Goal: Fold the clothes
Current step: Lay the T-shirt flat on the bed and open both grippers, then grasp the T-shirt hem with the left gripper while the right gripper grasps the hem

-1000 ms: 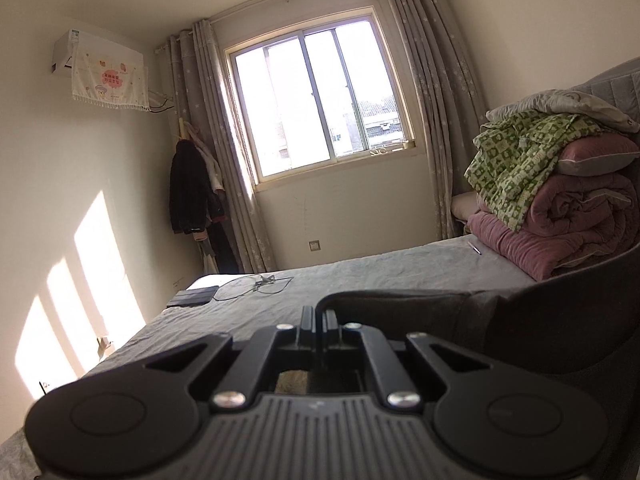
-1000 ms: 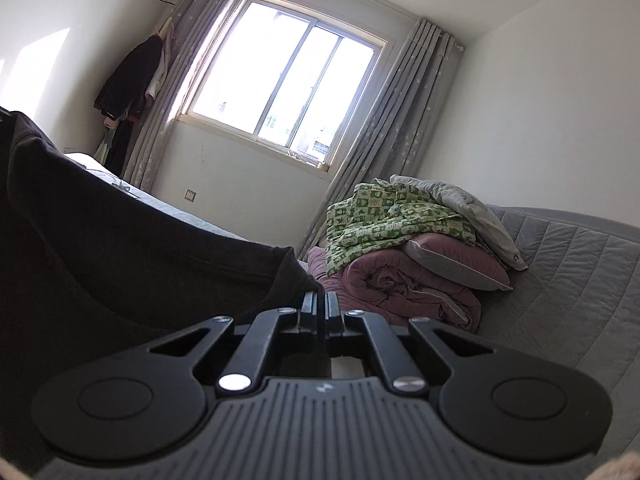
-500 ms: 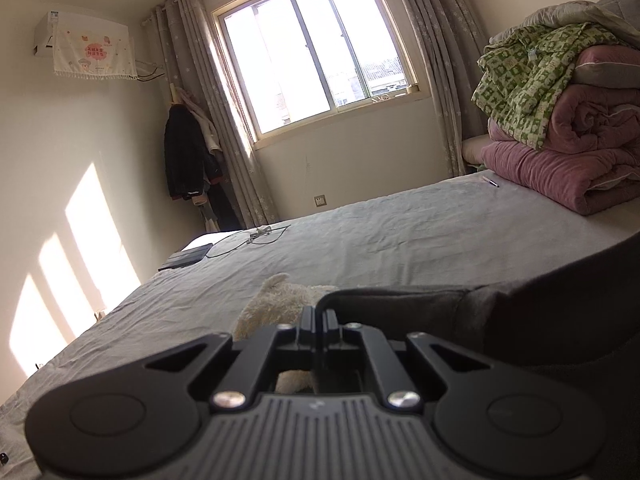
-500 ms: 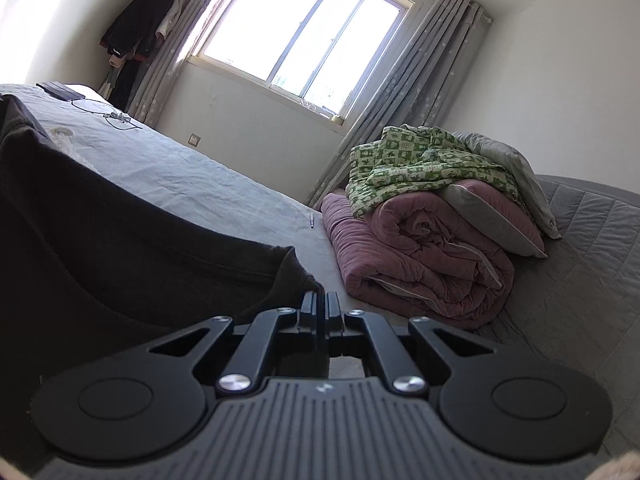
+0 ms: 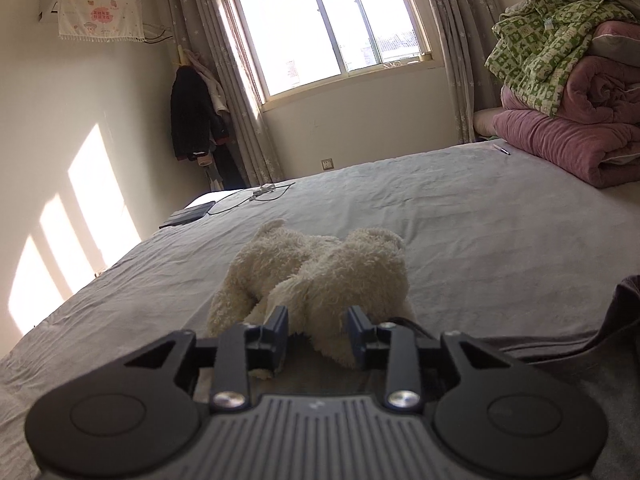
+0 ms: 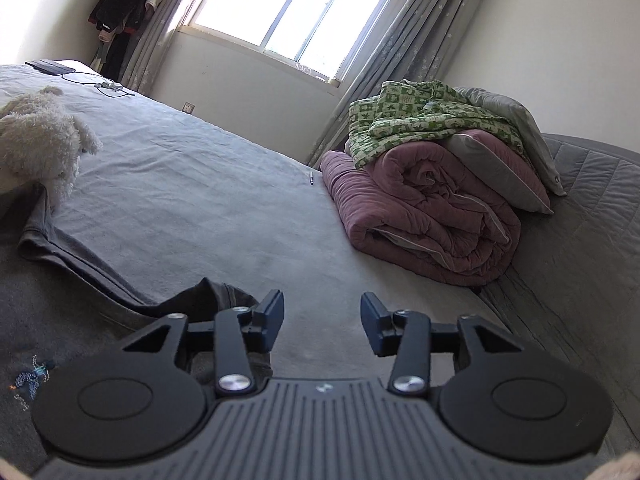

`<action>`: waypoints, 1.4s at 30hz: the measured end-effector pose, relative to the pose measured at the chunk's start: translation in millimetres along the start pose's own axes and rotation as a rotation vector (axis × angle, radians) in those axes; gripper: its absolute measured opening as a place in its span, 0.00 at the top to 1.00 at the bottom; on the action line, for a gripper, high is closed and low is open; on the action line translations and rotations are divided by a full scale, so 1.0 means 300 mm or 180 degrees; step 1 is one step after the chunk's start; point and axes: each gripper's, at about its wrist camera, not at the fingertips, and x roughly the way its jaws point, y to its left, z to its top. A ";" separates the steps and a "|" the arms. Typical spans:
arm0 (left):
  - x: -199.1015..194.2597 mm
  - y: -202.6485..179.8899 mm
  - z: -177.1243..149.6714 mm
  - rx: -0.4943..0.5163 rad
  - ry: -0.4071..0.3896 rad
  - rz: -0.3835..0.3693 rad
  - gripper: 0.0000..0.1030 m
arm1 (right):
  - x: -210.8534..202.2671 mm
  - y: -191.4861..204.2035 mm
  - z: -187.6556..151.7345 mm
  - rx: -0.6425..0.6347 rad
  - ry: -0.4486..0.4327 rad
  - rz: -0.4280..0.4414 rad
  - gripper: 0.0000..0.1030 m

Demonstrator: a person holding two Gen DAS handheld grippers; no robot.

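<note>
A dark grey garment (image 6: 60, 300) lies spread on the bed, with a small embroidered mark near its lower left; its edge also shows in the left wrist view (image 5: 580, 352). My left gripper (image 5: 318, 334) is open and empty, low over the bed, just in front of a cream fleece garment (image 5: 320, 276). My right gripper (image 6: 322, 322) is open and empty, just right of a bunched corner of the dark garment (image 6: 212, 300). The cream fleece also shows at the far left of the right wrist view (image 6: 40, 140).
The grey bed sheet (image 5: 460, 220) stretches toward the window. A stack of pink quilt (image 6: 420, 216), green patterned blanket (image 6: 420, 120) and pillow stands at the right. A dark tablet (image 5: 188, 214) and cable (image 5: 260, 194) lie at the far left corner.
Both grippers came down toward the bed with the dark garment, then opened and let it go. The garment now lies flat on the bed.
</note>
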 end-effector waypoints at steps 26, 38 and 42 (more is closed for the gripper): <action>-0.325 0.156 -0.206 0.0055 0.0845 -0.0277 0.40 | -0.330 -0.130 -0.121 0.0302 0.0378 0.0030 0.35; -0.480 0.194 -0.400 -0.0213 0.1274 -0.0650 0.34 | -0.522 -0.185 -0.240 0.0985 0.0597 0.0222 0.30; -0.517 0.181 -0.488 -0.0184 0.1334 -0.0746 0.31 | -0.553 -0.182 -0.293 0.1138 0.0748 0.0296 0.29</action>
